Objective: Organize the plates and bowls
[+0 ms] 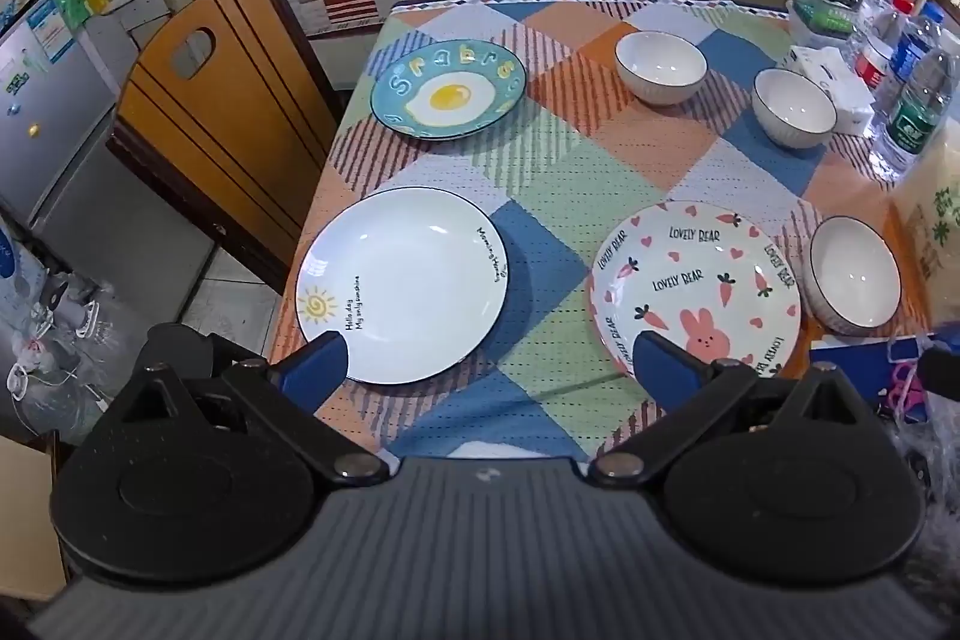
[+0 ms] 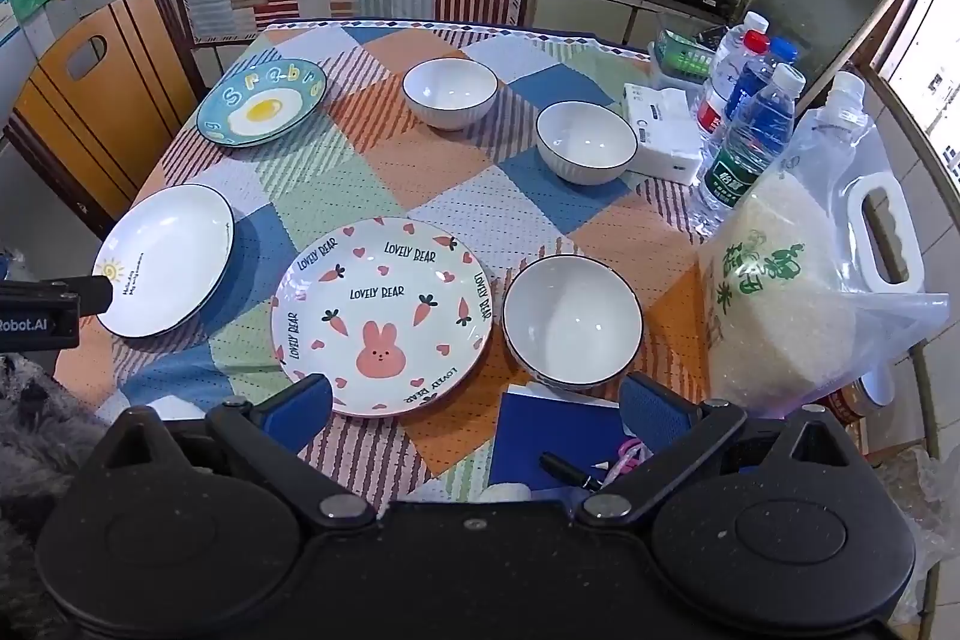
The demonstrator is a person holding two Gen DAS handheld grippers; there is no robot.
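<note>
Three plates and three bowls are lying apart from one another on the patchwork-clothed tabletop [image 2: 384, 160], none stacked. In the right wrist view, the rabbit plate [image 2: 381, 316] printed "LOVELY BEAR" is sitting at lower centre, with nothing on it. Just to its right, the nearest bowl [image 2: 571, 321], white with a dark rim, is standing upright and holding nothing. At the left edge of that view the sun plate [image 2: 167, 259] is lying bare, and above it, at upper left, the egg plate [image 2: 261, 101], blue with a fried-egg print, is resting near the far corner of the cloth. Two more white bowls are standing at upper centre: the far bowl [image 2: 450, 92] and, to its right, the middle bowl [image 2: 585, 141]; both are showing only clean white insides.

The left tongs [image 1: 489, 370] are hanging wide open above the near edge, gripping nothing, with one blue pad in front of the sun plate [image 1: 401, 283] and the other in front of the rabbit plate [image 1: 696, 287]. The right tongs [image 2: 477, 409] are likewise spread wide and holding nothing, framing the rabbit plate and nearest bowl.

At the right of the right wrist view, a clear bag of rice [image 2: 798, 298] is leaning beside a cluster of water bottles [image 2: 750, 130] and a white tissue pack [image 2: 663, 130].
</note>
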